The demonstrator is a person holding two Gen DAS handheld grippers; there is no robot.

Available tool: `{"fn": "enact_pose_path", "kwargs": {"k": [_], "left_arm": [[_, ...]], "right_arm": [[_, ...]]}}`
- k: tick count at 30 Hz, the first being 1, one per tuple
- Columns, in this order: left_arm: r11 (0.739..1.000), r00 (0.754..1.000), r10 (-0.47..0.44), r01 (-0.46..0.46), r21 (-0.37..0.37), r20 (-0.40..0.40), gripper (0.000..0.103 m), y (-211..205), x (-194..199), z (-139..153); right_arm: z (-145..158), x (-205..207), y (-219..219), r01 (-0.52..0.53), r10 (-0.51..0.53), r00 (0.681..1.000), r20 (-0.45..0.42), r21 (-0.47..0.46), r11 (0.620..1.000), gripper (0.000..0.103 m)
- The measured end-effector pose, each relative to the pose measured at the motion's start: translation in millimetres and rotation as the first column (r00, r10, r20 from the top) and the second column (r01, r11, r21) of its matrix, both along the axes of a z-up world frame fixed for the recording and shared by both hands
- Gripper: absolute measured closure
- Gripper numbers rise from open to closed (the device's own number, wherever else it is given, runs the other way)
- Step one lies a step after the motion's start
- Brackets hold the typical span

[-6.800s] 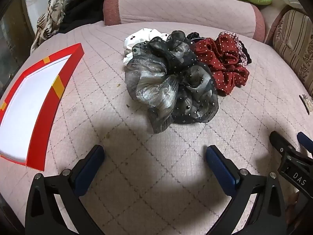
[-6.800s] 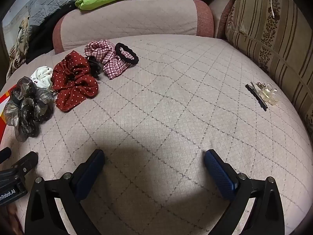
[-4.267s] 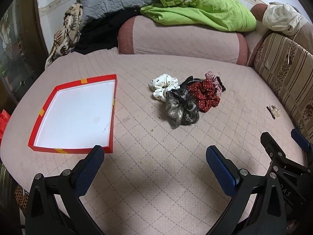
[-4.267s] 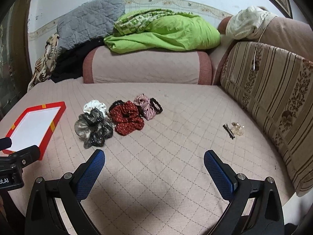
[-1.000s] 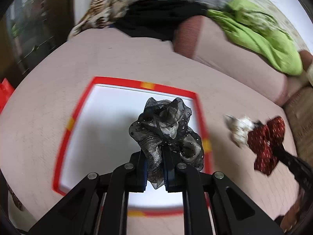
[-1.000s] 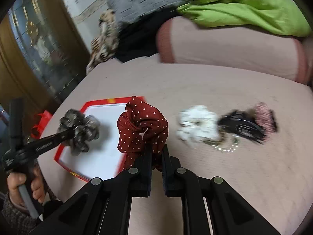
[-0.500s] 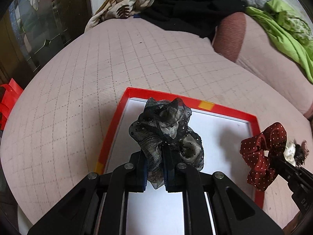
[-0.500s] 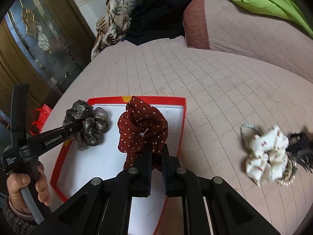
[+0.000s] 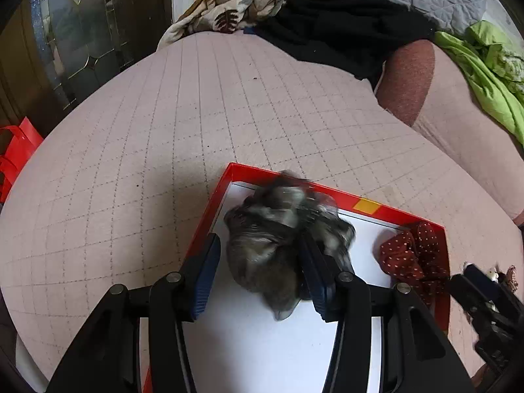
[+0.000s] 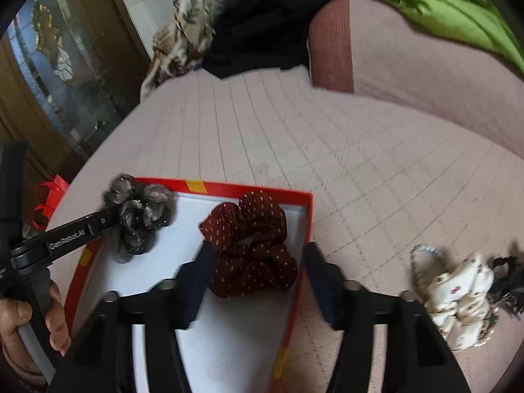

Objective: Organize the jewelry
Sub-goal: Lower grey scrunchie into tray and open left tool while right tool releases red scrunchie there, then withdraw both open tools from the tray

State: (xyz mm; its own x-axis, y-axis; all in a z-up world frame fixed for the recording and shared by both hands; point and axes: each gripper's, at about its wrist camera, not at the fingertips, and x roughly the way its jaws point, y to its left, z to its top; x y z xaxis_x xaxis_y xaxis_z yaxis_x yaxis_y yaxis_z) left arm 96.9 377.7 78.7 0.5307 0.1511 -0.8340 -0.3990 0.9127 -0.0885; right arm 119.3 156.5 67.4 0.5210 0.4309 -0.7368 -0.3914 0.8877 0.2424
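The red-rimmed tray (image 9: 262,173) with a white floor lies on the pink quilted bed; it also shows in the right wrist view (image 10: 229,186). My left gripper (image 9: 260,260) is open, and the grey-black sheer scrunchie (image 9: 278,239) lies blurred between its fingers in the tray's far left corner; it also shows in the right wrist view (image 10: 140,216). My right gripper (image 10: 257,263) is open, with the dark red dotted scrunchie (image 10: 252,245) between its fingers at the tray's far right; it also shows in the left wrist view (image 9: 412,252).
A white floral scrunchie (image 10: 458,291), a beaded band and a black hair tie (image 10: 507,285) lie on the bed right of the tray. A bolster (image 10: 409,52) with green and black cloth lies behind. A glass-door cabinet (image 9: 72,32) stands at left.
Both grippers have opened and released their scrunchies into the tray. Both have lowered toward the tray's far edge.
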Motion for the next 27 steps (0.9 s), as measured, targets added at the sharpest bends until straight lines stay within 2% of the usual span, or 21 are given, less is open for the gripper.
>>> {"fn": "enact_pose_path", "kwargs": {"k": [4,8,9,10,13,23,26,27], "left_arm": [[1.0,1.0,-0.015,0.014,0.018,0.019,0.053,-6,-19,13],[0.999,0.998,-0.018,0.015,0.047,0.059,0.048,-17,-55,28],[0.999,0.998,-0.02,0.018,0.042,0.063,0.048,-20,-62,30],[0.999,0.998,-0.022,0.02,0.034,0.066,0.048,-21,-70,32],[1.0,0.997,-0.022,0.023,-0.007,0.078,0.048,-28,-95,37],[0.999,0.994,-0.03,0.033,-0.023,0.106,0.047,-57,-147,52],[0.999,0.993,-0.036,0.04,-0.031,0.117,0.047,-71,-156,57],[0.999,0.991,-0.042,0.046,-0.028,0.124,0.047,-78,-161,60]], "right_arm": [[8,-29,-13,-0.006,0.006,1.0,0.016,-0.032,0.999,0.034],[-15,-64,-27,-0.013,0.01,0.998,-0.055,-0.051,0.999,0.035],[-23,-72,-27,-0.019,0.015,0.997,-0.074,-0.058,0.998,0.047],[-30,-78,-26,-0.029,0.024,0.996,-0.089,-0.066,0.997,0.071],[-41,-89,-21,-0.071,0.065,0.988,-0.142,-0.037,0.997,0.091],[-48,-117,-21,-0.06,0.054,0.986,-0.159,-0.034,0.998,0.091],[-40,-123,-28,-0.048,0.044,0.985,-0.167,-0.016,0.999,0.09],[-36,-127,-32,-0.041,0.039,0.987,-0.157,-0.007,0.999,0.085]]}}
